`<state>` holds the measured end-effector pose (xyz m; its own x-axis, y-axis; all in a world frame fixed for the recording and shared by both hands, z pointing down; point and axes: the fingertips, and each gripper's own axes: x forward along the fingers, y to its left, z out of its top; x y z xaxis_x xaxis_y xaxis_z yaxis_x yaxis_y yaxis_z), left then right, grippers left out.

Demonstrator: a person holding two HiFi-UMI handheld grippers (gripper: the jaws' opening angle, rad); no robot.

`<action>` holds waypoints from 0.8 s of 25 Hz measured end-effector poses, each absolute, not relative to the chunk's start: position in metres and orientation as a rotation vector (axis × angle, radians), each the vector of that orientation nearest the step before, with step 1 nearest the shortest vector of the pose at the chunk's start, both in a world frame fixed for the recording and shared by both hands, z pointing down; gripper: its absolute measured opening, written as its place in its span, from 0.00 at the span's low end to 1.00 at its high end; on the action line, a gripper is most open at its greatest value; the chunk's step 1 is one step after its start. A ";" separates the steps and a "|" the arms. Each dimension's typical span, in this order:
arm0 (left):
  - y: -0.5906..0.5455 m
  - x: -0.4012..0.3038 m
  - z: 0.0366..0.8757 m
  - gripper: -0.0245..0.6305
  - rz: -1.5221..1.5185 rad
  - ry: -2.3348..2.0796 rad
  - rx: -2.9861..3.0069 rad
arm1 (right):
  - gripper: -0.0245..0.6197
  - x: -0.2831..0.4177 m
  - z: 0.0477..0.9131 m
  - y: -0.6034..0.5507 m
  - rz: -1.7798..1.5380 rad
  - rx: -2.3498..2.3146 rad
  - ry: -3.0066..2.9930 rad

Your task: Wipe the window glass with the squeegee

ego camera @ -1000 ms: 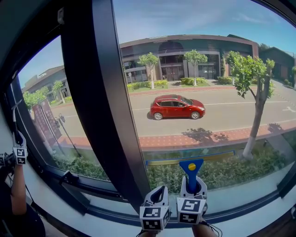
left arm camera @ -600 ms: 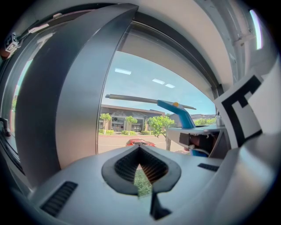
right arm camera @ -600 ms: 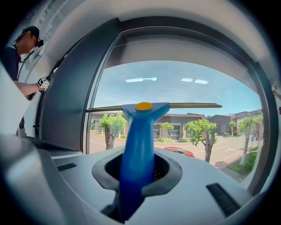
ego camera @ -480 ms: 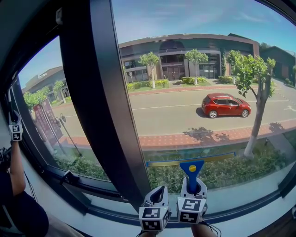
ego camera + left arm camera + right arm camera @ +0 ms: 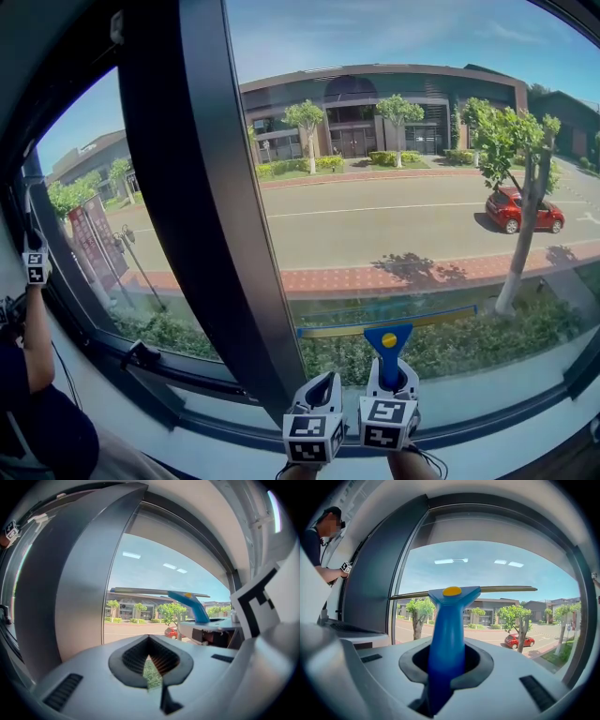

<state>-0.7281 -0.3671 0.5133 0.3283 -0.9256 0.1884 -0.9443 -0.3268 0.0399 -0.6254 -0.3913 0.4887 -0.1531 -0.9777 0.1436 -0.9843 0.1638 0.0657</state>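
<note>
Filling most of the frame, the window glass (image 5: 422,169) looks out on a sunlit road, trees and a long building (image 5: 375,103). A broad dark window post (image 5: 187,206) curves down through the left half, splitting this pane from a narrower one at the left. At the lower left edge another person (image 5: 37,412) in a dark sleeve holds up a marker cube (image 5: 36,267) by that narrower pane. Low in the centre, the blue squeegee (image 5: 387,339) stands upright with a yellow dot on its head, its long thin blade lying level across the bottom of the big pane; whether the blade presses the glass I cannot tell. The right gripper (image 5: 389,375) is clamped on the blue handle. Just beside it on the left, the left gripper (image 5: 320,386) has its jaws together with nothing between them. A small red car (image 5: 523,208) shows at the right edge, partly behind a tree trunk
</note>
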 end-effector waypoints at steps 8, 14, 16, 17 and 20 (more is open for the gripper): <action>-0.366 -0.727 0.512 0.04 0.196 -1.710 2.427 | 0.14 -0.627 0.501 -0.393 0.105 1.927 -2.255; -0.365 -0.730 0.514 0.04 0.218 -1.725 2.430 | 0.14 -0.629 0.504 -0.392 0.104 1.915 -2.253; -0.365 -0.730 0.514 0.04 0.218 -1.725 2.428 | 0.14 -0.630 0.507 -0.391 0.110 1.910 -2.249; -0.364 -0.729 0.515 0.04 0.219 -1.725 2.427 | 0.14 -0.630 0.508 -0.391 0.113 1.908 -2.247; -0.363 -0.728 0.516 0.04 0.222 -1.727 2.420 | 0.14 -0.630 0.511 -0.389 0.124 1.899 -2.245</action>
